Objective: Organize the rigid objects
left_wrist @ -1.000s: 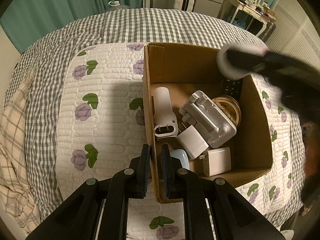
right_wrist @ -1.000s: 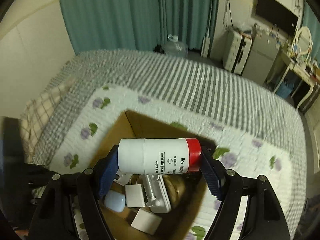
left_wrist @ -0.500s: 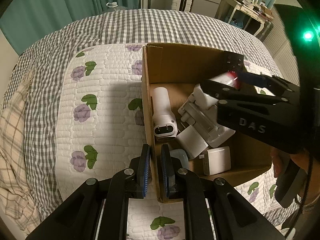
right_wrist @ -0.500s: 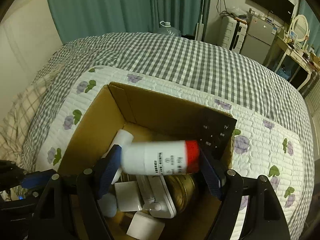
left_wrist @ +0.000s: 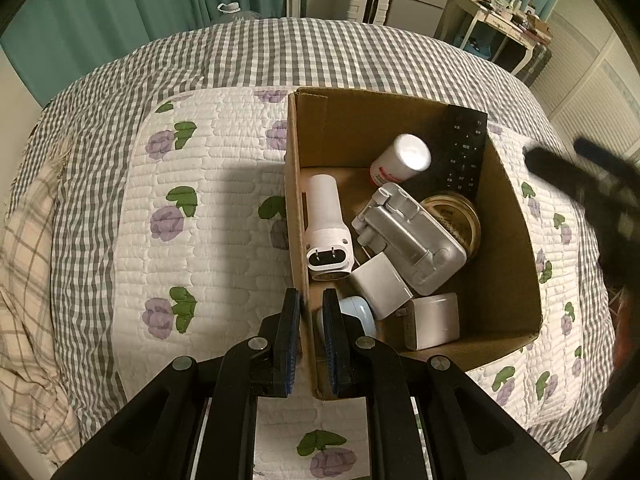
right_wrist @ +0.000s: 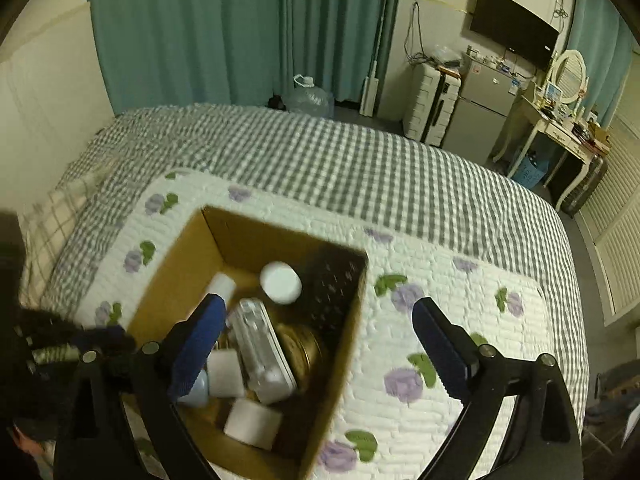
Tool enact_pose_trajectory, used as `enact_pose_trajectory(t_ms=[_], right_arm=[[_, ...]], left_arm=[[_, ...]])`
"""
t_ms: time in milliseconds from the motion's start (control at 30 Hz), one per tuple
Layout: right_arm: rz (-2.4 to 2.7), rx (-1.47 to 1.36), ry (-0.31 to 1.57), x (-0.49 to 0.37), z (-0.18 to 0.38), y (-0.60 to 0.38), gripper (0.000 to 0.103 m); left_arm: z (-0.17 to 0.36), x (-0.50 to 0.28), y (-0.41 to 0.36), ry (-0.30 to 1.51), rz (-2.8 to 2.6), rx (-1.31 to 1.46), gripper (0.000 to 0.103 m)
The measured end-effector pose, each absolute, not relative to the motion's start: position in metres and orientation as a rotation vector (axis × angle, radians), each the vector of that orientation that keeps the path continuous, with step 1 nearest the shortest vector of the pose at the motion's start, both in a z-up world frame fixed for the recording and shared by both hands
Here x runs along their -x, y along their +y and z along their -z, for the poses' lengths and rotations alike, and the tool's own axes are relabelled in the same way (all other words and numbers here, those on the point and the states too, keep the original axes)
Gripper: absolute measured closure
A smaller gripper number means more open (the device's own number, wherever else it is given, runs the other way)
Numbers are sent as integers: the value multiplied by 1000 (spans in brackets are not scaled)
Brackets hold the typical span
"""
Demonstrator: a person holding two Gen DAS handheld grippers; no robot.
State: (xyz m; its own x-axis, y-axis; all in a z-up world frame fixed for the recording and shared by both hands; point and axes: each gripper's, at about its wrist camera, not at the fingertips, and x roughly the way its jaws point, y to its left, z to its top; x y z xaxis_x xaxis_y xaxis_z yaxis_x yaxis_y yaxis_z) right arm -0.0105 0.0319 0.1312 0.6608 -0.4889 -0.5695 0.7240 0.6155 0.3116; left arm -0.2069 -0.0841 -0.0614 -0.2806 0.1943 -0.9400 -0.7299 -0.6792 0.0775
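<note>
An open cardboard box (left_wrist: 508, 216) stands on the bed, and my left gripper (left_wrist: 311, 320) is shut on its near left wall. Inside, a white bottle with a red cap (left_wrist: 402, 159) leans at the far end beside a black remote (left_wrist: 464, 152). A white plug-in device (left_wrist: 326, 224), a silver stand (left_wrist: 412, 240), a round tin (left_wrist: 460, 216), white chargers (left_wrist: 380, 284) and a pale blue case (left_wrist: 358, 316) fill the rest. My right gripper (right_wrist: 320, 348) hovers over the box (right_wrist: 176, 276), jaws opening with nothing between them; the bottle (right_wrist: 281, 282) lies below it.
The box rests on a white quilted mat with purple flowers (left_wrist: 200, 220) over a grey checked bedspread (left_wrist: 280, 52). Teal curtains (right_wrist: 240, 32), a water jug (right_wrist: 310, 98), a small fridge (right_wrist: 484, 108) and a dressing table (right_wrist: 560, 128) stand beyond the bed.
My right gripper let go of the white bottle, which now lies in the box, then drew back to the right with its jaws wider. The left gripper kept its grip.
</note>
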Motion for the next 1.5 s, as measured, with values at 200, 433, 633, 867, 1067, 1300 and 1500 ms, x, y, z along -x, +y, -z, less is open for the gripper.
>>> enact_pose_trajectory(t_ms=[200,433,633,867,1067,1300,1500], right_arm=[[741,-611,508,24,-97,44,8],[786,-575,421,82,-136,63,8],[897,-496,264,154,-200,100,8],[991,-337,107,214,-228,166,0],[1030,-400,46,232,-200,185,0],[1108,-369,-36,234,-181,193,0],[1061,-381,19,218,-169,180,0]], left_arm=[[42,198,-80,669,-2017,1329,92],[-18,164,-73,663,-2062,1173,92],[-93,110,-92,547,-2134,927,91],[-141,49,-121,458,-2207,649,18],[-145,21,-141,368,-2251,495,0],[-112,25,-145,387,-2281,450,0],[-93,44,-152,380,-2312,511,0]])
